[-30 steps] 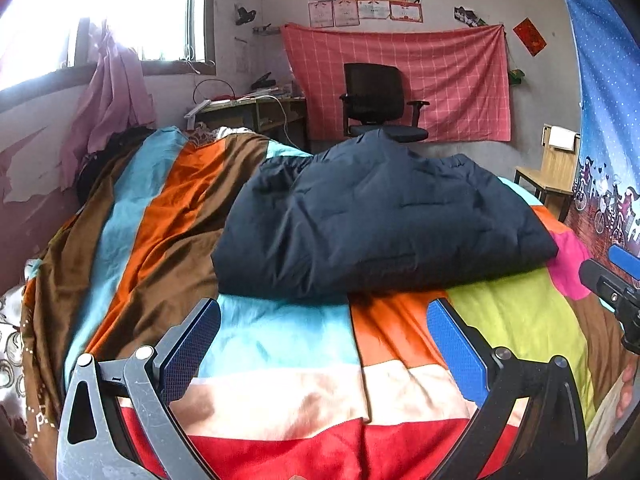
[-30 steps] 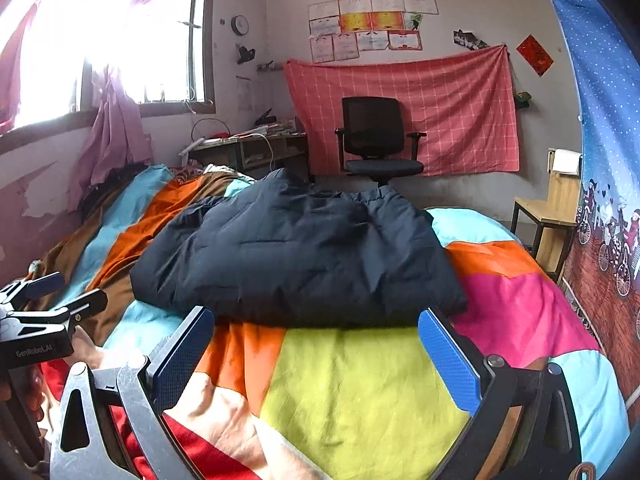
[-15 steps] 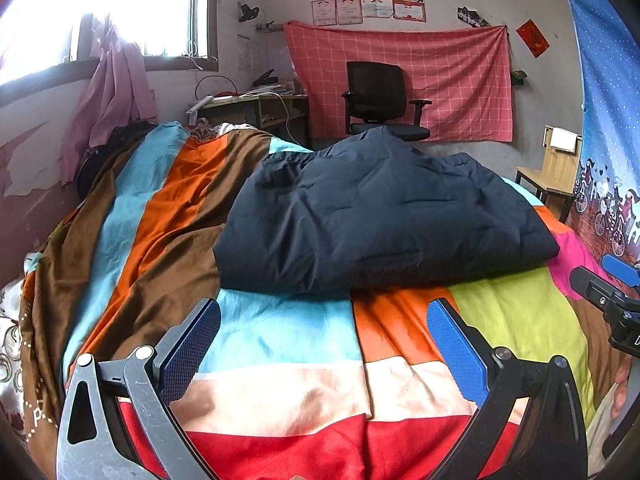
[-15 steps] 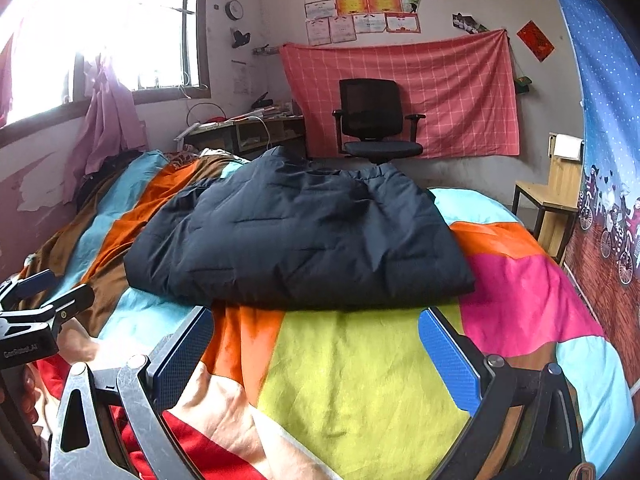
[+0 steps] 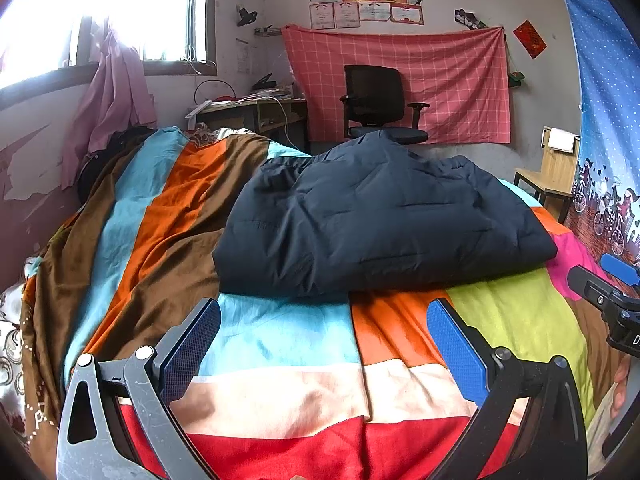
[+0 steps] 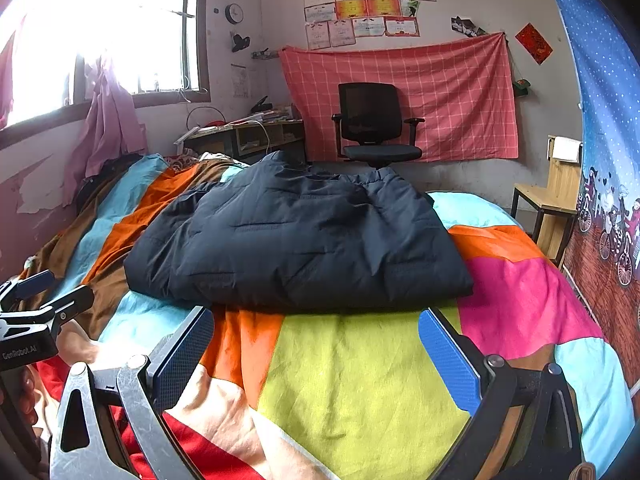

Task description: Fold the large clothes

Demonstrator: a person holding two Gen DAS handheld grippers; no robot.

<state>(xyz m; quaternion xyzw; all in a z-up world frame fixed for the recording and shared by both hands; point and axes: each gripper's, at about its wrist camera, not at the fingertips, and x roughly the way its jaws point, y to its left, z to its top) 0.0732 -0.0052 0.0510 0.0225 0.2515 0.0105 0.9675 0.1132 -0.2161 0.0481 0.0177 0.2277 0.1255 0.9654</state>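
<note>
Left tool [image 5: 324,344]: held low over the near edge of the bed, its blue pads spread wide with nothing between them; it is aimed at the near left part of the jacket, so a grip on the near hem is judged to be what the pose allows for.
Right tool [image 6: 316,346]: held level with the other one and to its right, spread equally wide and empty; it is seen again at the right edge of the left view [image 5: 608,296], which shows the two kept side by side, as is needed for a wide garment.
Bedspread [image 6: 360,392]: laid flat in coloured stripes and patches across the bed, so that a broad, soft surface is given for folding; a clear strip of it is left between both tools and the jacket.
Jacket [image 5: 380,224]: a dark navy padded garment, placed in the middle of the bed, beyond both tools and touched by neither; it is already doubled into a thick, roughly squared bundle with its fold edge nearest, so the task is judged to be well advanced or finished.
Office chair [image 6: 374,124]: left against the far wall beyond the bed, clear of the work.
</note>
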